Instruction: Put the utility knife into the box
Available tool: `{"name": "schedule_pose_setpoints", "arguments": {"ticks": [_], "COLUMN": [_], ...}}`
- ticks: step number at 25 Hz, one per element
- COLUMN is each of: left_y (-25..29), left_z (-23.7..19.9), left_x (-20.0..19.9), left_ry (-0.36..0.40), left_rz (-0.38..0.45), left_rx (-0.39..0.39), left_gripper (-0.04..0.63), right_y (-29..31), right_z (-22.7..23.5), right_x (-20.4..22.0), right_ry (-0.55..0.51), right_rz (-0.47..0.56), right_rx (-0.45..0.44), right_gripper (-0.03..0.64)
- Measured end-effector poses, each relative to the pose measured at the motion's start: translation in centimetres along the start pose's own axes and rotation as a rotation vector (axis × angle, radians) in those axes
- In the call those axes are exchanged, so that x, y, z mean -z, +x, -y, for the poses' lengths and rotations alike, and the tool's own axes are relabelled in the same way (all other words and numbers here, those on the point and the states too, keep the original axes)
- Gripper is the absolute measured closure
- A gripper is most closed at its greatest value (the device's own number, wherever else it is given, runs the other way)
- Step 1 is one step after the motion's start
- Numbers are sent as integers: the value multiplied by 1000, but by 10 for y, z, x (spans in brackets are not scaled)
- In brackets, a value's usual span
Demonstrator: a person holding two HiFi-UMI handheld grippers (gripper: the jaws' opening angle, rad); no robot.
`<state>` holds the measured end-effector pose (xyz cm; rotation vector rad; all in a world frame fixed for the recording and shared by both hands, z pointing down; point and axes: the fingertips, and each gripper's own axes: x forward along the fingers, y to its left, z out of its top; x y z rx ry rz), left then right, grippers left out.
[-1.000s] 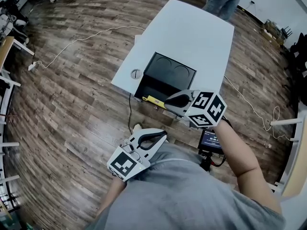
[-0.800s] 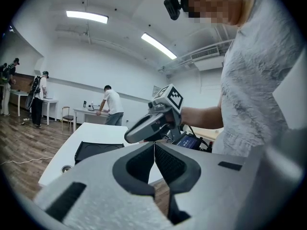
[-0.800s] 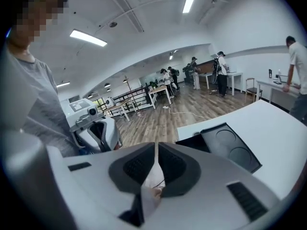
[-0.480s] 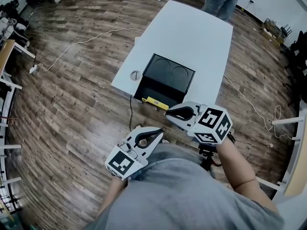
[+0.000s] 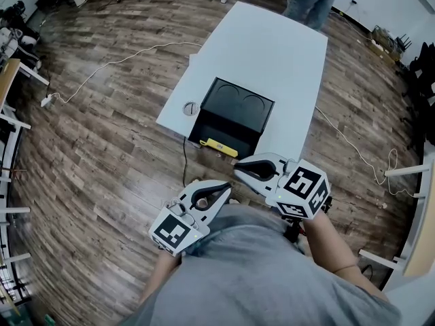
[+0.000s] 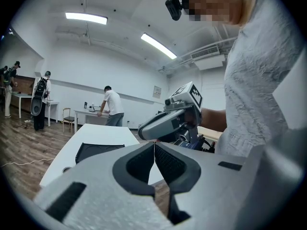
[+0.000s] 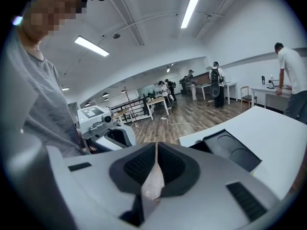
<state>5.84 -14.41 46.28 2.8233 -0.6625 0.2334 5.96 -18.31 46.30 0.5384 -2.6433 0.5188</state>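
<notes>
Nearest me I see the left hand-held gripper point(image 5: 228, 190) and right hand-held gripper point(image 5: 238, 170), jaws closed together and empty, and beyond them the yellow utility knife point(image 5: 221, 147) at the near edge of the black box point(image 5: 234, 107) on the white tabletop point(image 5: 272, 53).

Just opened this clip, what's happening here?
A person holds a claw in each hand. The left claw and right claw are both shut and empty, held close to the body, off the white table. The yellow utility knife lies at the near end of the black box, with neither claw touching it.
</notes>
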Motion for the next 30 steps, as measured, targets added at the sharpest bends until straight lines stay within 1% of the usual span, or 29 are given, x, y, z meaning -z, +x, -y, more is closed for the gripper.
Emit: {"name": "schedule_pose_setpoints", "arguments": {"ticks": [3, 6, 8, 12, 19, 23, 25, 28, 30], "left_y": [0, -1, -3, -4, -5, -4, -3, -3, -3], "left_z": [0, -2, -3, -4, -3, -4, -2, 2, 4], "left_x": [2, 1, 3, 11, 8, 13, 13, 7, 7], "left_ry": [0, -1, 4, 46, 30, 55, 43, 2, 5], "left_rz": [-8, -9, -8, -11, -18, -25, -26, -25, -30], "left_rx": [-4, -14, -18, -13, -21, -18, -20, -26, -23], "left_gripper": [577, 577, 577, 577, 577, 577, 577, 577, 577], "right_y": [2, 5, 6, 8, 9, 9, 8, 6, 5], "right_z": [-4, -7, -8, -11, -12, -10, -10, -12, -14], "right_x": [9, 18, 21, 22, 19, 19, 20, 20, 20], "right_ry": [12, 15, 17, 19, 6, 5, 8, 11, 12], "right_rz": [9, -7, -14, -20, -9, -3, -5, -9, -8], "right_rx": [28, 38, 36, 20, 12, 13, 12, 9, 8], "right_gripper": [581, 588, 588, 588, 588, 588, 588, 588, 588]}}
